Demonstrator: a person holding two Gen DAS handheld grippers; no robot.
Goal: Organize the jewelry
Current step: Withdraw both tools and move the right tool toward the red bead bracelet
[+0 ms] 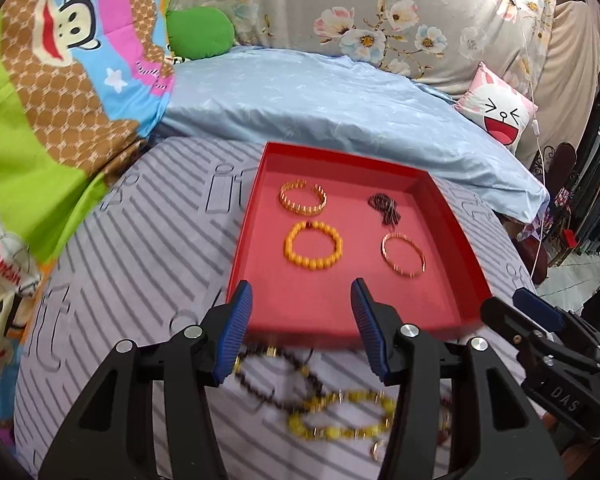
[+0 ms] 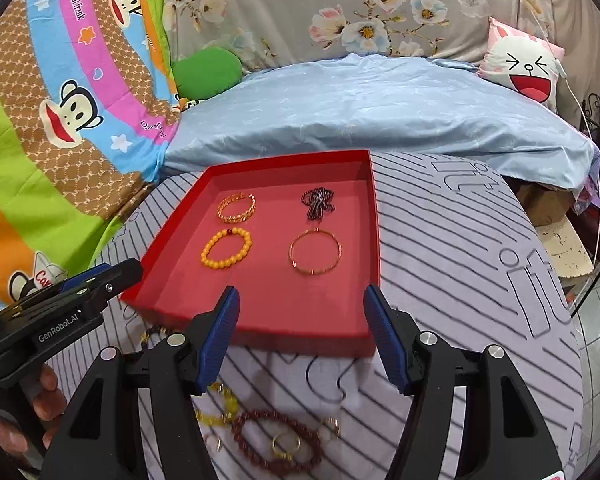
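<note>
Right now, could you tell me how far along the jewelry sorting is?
Done: four pieces lie in the red tray, including the orange bead bracelet. In hand: nothing; both grippers' fingers are empty. Left: the dark red bead bracelet, yellow beads and rings on the striped cloth.

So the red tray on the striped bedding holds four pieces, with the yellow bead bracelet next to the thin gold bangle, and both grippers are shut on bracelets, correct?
Not the grippers. In each wrist view the left gripper and right gripper stand open with nothing between the pads. The rest holds: the red tray carries four pieces, the yellow bead bracelet beside the thin gold bangle.
</note>
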